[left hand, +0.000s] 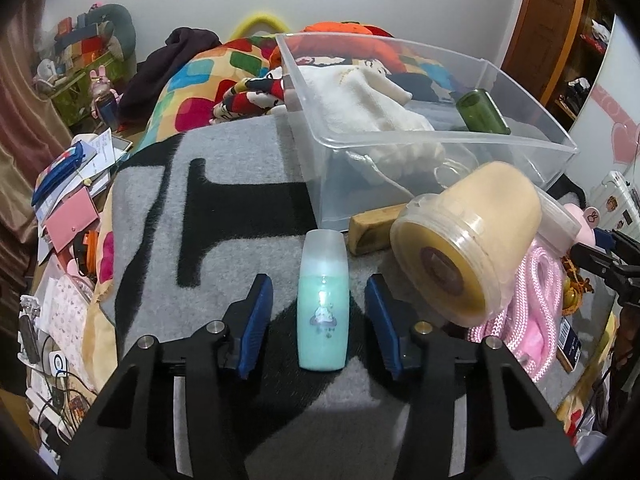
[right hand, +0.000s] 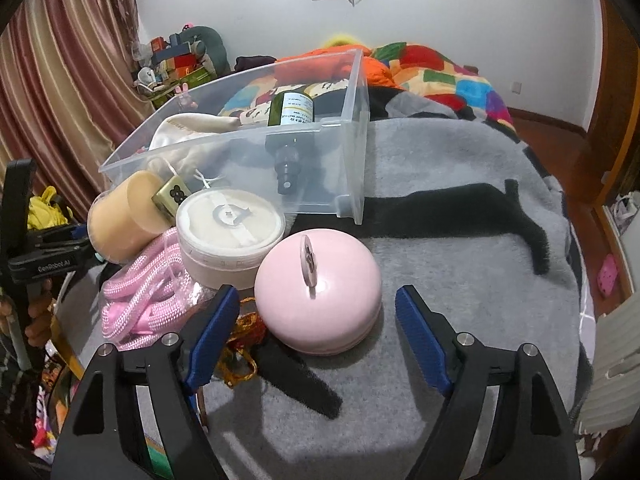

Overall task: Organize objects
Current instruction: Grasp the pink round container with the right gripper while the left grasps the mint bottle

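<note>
Straddling the teal lotion bottle [left hand: 322, 300] lying on the blanket | your left hand-held gripper [left hand: 319, 312] gapes apart | smooth, light plastic, likely slippery: pinch mid-body | right hand-held gripper [right hand: 318, 322] spread around pink round case [right hand: 318, 292].

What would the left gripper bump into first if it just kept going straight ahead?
The left gripper is open, and the teal bottle lies right between its fingers, so it would likely meet that first. Beyond the bottle sits the clear bin, though how far is hard to judge.
</note>
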`<state>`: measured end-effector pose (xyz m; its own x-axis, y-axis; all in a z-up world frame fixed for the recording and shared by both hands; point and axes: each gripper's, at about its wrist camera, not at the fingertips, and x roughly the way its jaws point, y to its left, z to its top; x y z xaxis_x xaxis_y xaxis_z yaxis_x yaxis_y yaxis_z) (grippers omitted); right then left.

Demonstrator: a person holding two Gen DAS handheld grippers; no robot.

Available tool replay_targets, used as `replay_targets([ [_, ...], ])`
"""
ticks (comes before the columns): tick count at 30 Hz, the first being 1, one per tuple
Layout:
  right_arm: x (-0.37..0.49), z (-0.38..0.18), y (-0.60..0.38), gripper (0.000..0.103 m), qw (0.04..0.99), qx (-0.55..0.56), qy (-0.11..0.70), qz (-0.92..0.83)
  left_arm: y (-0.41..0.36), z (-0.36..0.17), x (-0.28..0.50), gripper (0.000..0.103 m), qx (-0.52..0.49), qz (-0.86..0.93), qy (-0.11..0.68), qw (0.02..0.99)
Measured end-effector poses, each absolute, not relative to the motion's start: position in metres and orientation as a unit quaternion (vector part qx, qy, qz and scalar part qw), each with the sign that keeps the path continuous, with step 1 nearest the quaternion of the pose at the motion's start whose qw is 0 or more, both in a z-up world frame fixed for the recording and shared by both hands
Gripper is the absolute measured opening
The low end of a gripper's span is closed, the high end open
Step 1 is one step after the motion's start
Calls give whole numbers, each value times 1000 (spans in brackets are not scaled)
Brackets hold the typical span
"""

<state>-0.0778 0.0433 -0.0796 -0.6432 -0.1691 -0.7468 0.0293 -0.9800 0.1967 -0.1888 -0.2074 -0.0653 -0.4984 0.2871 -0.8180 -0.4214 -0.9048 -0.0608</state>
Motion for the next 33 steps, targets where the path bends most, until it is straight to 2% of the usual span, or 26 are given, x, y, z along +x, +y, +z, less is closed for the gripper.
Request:
replay_targets([
  [4, -82, -81, 46, 69, 59, 422, -101, -899, -204, -65, -189, 43, -450, 866, 77, 205],
  [6, -84, -82, 47, 63, 64, 426, -109, -896, -205, -65, -188, 34, -445, 870, 78, 197],
  [9, -84, -83, 49, 62, 67, 425, -117, -895, -209, -65, -190, 25, -444, 873, 71, 191],
  [24, -67, -75, 53, 62, 51, 413, -99, -904, -215, -58, -171, 25, -443, 873, 56, 195],
  [33, -56, -57, 56, 62, 45, 391, -100, -914, -219, -35, -150, 25, -416, 886, 51, 198],
])
